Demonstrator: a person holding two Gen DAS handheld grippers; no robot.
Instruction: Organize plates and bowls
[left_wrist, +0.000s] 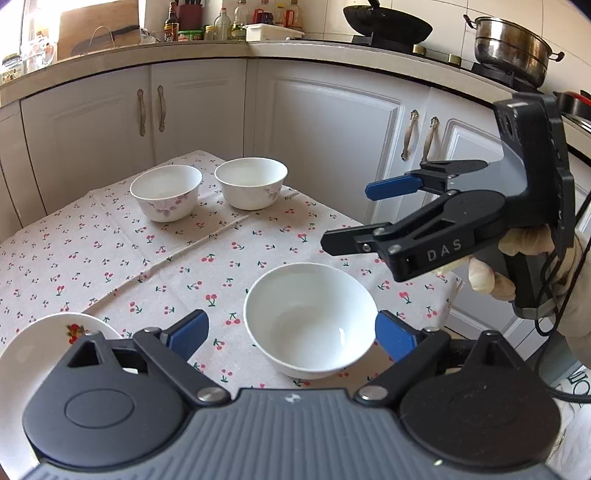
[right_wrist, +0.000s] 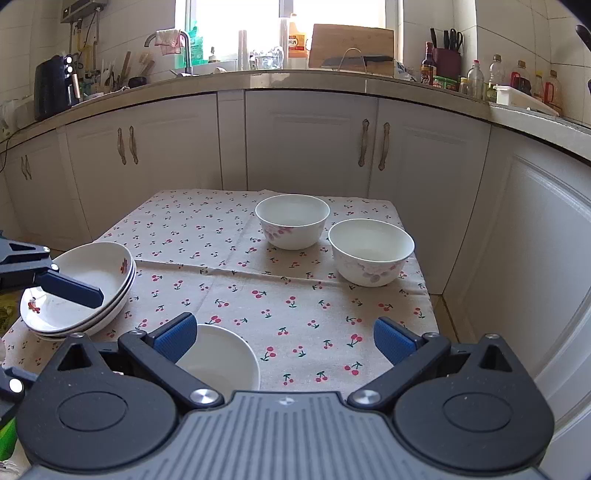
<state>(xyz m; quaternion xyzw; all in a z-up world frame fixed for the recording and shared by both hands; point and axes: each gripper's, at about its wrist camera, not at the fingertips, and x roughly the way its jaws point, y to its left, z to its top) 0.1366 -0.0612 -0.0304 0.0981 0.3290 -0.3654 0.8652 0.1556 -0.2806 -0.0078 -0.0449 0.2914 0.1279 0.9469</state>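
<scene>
A plain white bowl (left_wrist: 310, 319) sits on the cherry-print tablecloth (left_wrist: 110, 251) between the open fingers of my left gripper (left_wrist: 291, 338); its right pad is close to the rim. The bowl also shows in the right wrist view (right_wrist: 221, 358). Two floral bowls (left_wrist: 166, 192) (left_wrist: 251, 186) stand upright at the far side, also in the right wrist view (right_wrist: 292, 220) (right_wrist: 371, 251). A stack of floral plates (right_wrist: 79, 291) lies at the left, its edge in the left wrist view (left_wrist: 40, 343). My right gripper (right_wrist: 286, 339) is open and empty; it hovers right of the plain bowl (left_wrist: 354, 218).
White cabinets (right_wrist: 306, 144) surround the small table closely on the far and right sides. The table's right edge (right_wrist: 424, 280) drops to the floor. The counter holds bottles (left_wrist: 221, 24), a wok (left_wrist: 388, 22) and a steel pot (left_wrist: 513, 44).
</scene>
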